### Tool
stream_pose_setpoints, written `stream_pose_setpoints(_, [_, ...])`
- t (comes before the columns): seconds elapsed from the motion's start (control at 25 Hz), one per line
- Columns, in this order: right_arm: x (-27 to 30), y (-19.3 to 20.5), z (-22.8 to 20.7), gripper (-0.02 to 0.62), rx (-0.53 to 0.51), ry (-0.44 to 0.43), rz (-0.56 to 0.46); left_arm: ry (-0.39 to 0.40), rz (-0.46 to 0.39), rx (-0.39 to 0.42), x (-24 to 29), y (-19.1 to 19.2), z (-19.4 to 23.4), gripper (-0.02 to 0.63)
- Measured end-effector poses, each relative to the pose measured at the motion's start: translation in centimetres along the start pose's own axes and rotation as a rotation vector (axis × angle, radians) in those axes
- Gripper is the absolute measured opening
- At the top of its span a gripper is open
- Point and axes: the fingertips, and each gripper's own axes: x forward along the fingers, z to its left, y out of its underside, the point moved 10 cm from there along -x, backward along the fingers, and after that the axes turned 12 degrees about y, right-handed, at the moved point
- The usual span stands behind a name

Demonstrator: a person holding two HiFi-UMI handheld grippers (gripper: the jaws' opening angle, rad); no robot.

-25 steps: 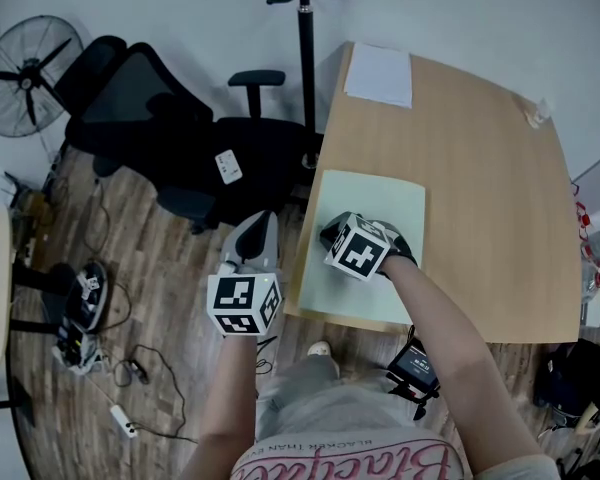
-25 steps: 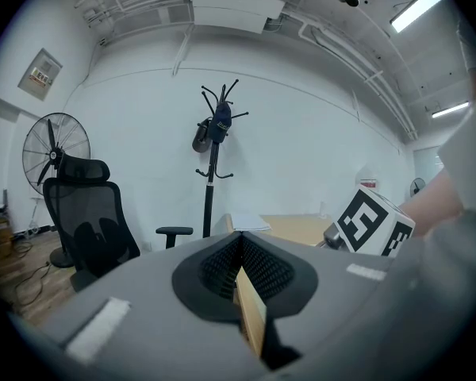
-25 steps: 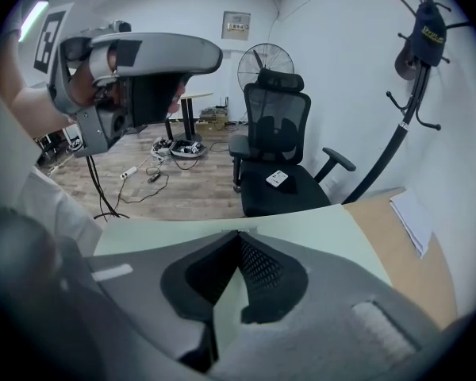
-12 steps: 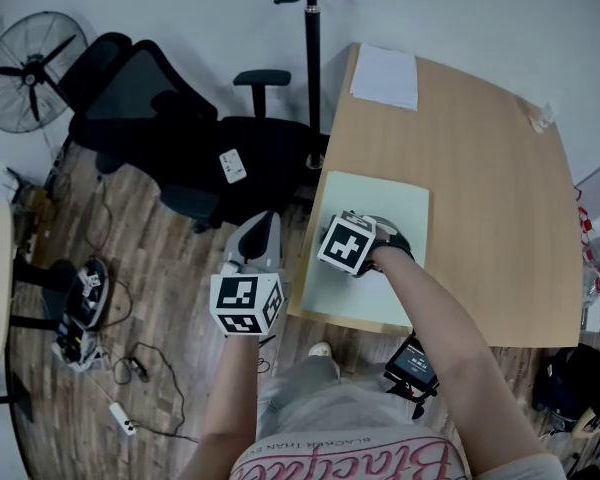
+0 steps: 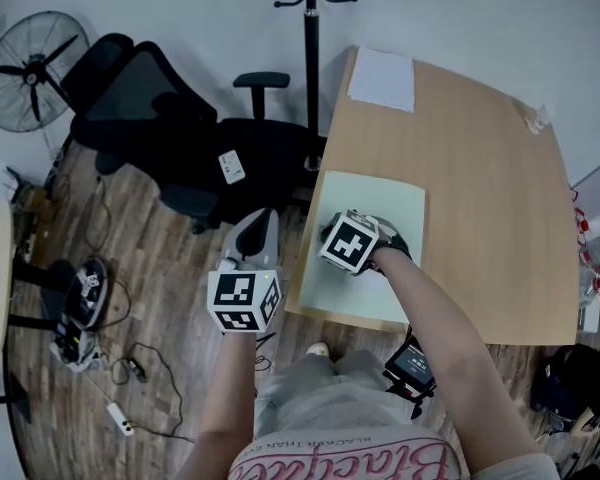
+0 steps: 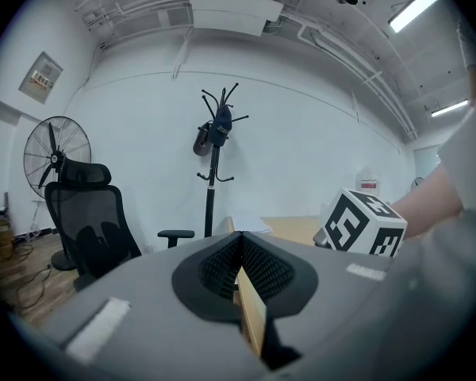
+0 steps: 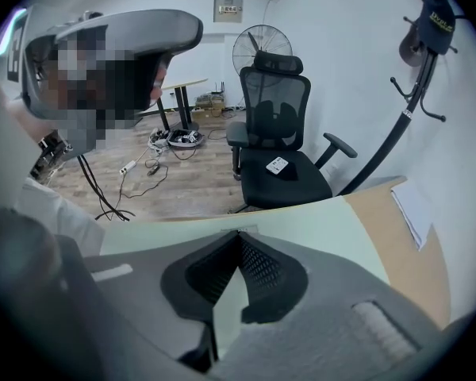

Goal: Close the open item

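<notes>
The pale green folder (image 5: 380, 203) is laid flat beneath the right gripper (image 5: 327, 234), its long axis directed away from the person. Both jaws are pressed together, empty. The left gripper (image 5: 263, 220) is likewise closed on nothing.

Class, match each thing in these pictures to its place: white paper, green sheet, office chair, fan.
Things:
1. white paper
2. green sheet
3. office chair
4. fan

Places:
A. on the wooden floor, at the head view's far left
B. under the right hand-held gripper
C. at a far corner of the desk
D. on the floor between the fan and the desk

Pairs: 1-C, 2-B, 3-D, 4-A
</notes>
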Motion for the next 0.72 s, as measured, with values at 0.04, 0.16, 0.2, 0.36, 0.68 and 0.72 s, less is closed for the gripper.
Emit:
stream_pose_setpoints(0.04, [0.0, -0.1, 0.0, 0.002, -0.010, 0.002, -0.002, 0.001, -0.002, 0.001, -0.1, -0.1, -0.1, 0.017])
stream_pose_setpoints(0.16, [-0.2, -0.1, -0.3, 0.002, -0.001, -0.002, -0.011, 0.000, -0.009, 0.000, -0.1, -0.3, -0.3, 0.017])
stream_pose_setpoints(0.2, [-0.3, 0.0, -0.4, 0.002, 0.013, -0.001, -0.016, 0.000, -0.011, 0.000, -0.1, -0.3, -0.4, 0.017])
stream_pose_setpoints(0.36, [-1.0, 0.4, -0.9, 0.002, 0.044, 0.033, -0.029, -0.002, -0.015, -0.005, -0.3, -0.5, -0.8, 0.017])
stream_pose_setpoints(0.68, [-2.4, 0.6, -0.9, 0.002, 0.046, 0.025, -0.068, -0.029, -0.040, -0.025, -0.8, -0.9, -1.6, 0.017])
stream_pose_setpoints(0.72, [-2.5, 0.5, -0.9, 0.002, 0.046, 0.024, -0.072, -0.033, -0.041, -0.026, -1.0, -0.9, -1.7, 0.017])
